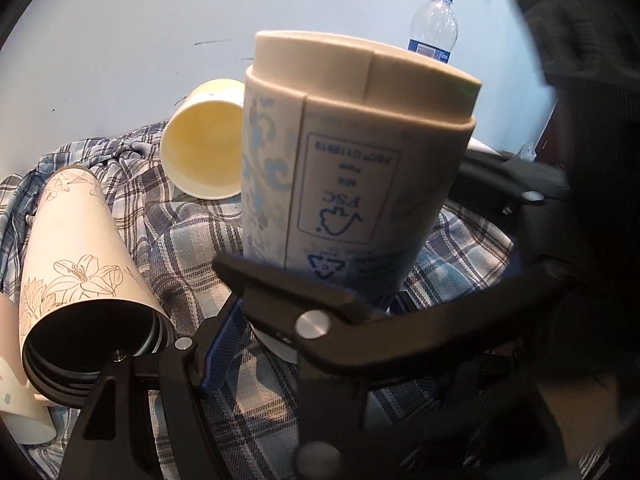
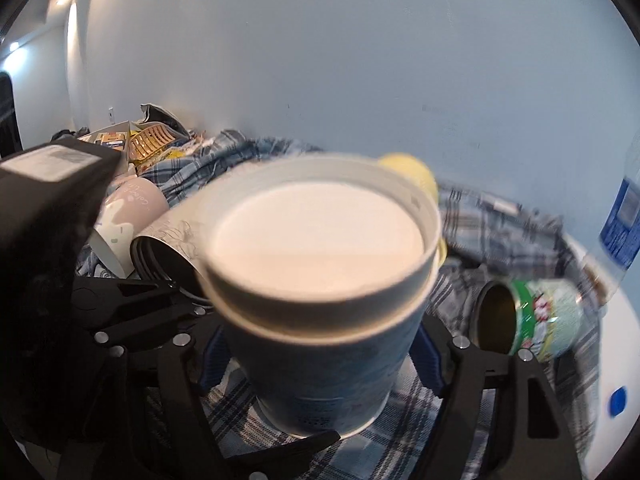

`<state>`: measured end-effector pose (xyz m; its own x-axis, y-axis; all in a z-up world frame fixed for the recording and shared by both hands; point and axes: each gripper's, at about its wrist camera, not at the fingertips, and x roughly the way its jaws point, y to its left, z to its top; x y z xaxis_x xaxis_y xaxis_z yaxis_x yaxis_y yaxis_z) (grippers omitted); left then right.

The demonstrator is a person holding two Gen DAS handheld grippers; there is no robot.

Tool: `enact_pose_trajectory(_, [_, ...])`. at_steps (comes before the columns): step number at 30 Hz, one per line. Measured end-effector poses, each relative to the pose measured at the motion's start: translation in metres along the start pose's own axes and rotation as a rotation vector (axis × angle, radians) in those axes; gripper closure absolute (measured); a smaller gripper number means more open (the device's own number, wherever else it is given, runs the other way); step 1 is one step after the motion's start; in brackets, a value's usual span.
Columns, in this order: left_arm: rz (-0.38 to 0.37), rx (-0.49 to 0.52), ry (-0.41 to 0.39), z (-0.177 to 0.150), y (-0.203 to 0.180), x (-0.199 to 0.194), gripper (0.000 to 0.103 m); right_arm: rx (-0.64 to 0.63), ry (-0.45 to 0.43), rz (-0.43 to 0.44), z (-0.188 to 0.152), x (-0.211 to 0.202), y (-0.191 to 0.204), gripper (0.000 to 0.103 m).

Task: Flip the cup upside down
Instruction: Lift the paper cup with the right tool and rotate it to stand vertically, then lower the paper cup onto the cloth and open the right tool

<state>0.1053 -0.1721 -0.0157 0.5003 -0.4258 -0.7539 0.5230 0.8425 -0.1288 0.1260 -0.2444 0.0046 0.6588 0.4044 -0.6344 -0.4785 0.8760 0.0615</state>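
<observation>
plaid cloth [image 1: 192, 240], yellow cup [image 1: 204, 148], water bottle [image 1: 434, 24], green can [image 2: 536, 320]

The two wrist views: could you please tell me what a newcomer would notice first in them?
The blue-patterned paper cup, bottom up with its print inverted, fills the centre of both views, standing on the blue plaid cloth. The left gripper and right gripper flank its lower end. A yellow-lined paper cup lies tipped behind it, and a green-labelled tin can lies at the right.

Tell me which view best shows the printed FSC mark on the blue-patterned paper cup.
The left wrist view: the blue-patterned cup stands bottom-up, with the FSC mark sharp, inverted and facing the lens. The right wrist view shows the same cup blurred, mostly its recessed base; no print is legible.
</observation>
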Motion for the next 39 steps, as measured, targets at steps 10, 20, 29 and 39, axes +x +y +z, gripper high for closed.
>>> enact_pose_trajectory(10, [0.039, 0.041, -0.091, 0.004, -0.009, -0.025, 0.000, 0.037, -0.053, -0.084, 0.002, -0.015, -0.005, 0.001])
enact_pose_trajectory(20, [-0.022, 0.025, -0.196, 0.017, 0.003, -0.084, 0.000, -0.034, -0.243, -0.224, 0.024, -0.075, 0.023, 0.000])
enact_pose_trajectory(29, [0.108, -0.009, -0.409, 0.016, 0.023, -0.185, 0.000, -0.083, -0.395, -0.256, 0.056, -0.168, 0.060, 0.000])
enact_pose_trajectory(39, [0.217, -0.129, -0.503, -0.059, 0.049, -0.267, 0.000, -0.047, -0.395, -0.210, 0.001, -0.215, 0.089, 0.000])
